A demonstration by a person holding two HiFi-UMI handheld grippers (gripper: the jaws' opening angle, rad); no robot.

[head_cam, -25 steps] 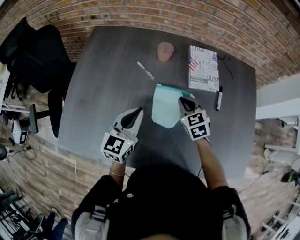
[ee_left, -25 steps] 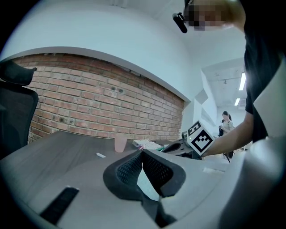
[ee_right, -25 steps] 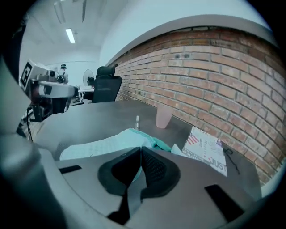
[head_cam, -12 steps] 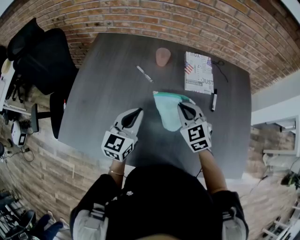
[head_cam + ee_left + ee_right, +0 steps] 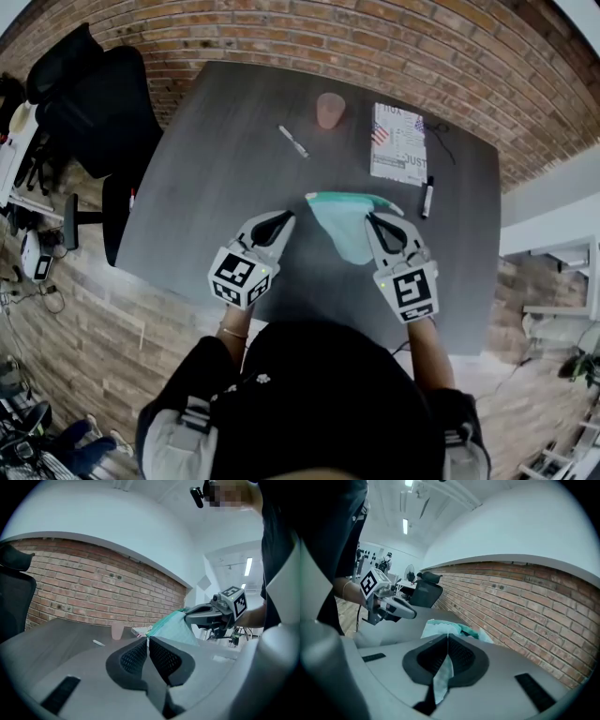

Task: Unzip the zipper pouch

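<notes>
A teal zipper pouch (image 5: 342, 225) lies in the middle of the dark grey table (image 5: 216, 187), its zipper edge on the far side. My right gripper (image 5: 372, 218) is shut on the pouch's right side. In the right gripper view a strip of teal fabric is pinched between the pads of the right gripper (image 5: 447, 637), and the rest of the pouch (image 5: 445, 629) bunches up beyond them. My left gripper (image 5: 286, 217) hovers just left of the pouch, shut and holding nothing. In the left gripper view the closed left gripper (image 5: 148, 639) points at the pouch (image 5: 176, 627).
At the far side of the table stand a pink cup (image 5: 330, 109), a white pen (image 5: 293, 142), a printed booklet (image 5: 399, 142) and a black marker (image 5: 427, 198). A black office chair (image 5: 94, 103) stands at the left, and a brick wall runs behind the table.
My right gripper has drawn back toward me and to the right with the pouch in its grip, bunching the pouch narrower. The left gripper has shifted slightly right, still shut.
</notes>
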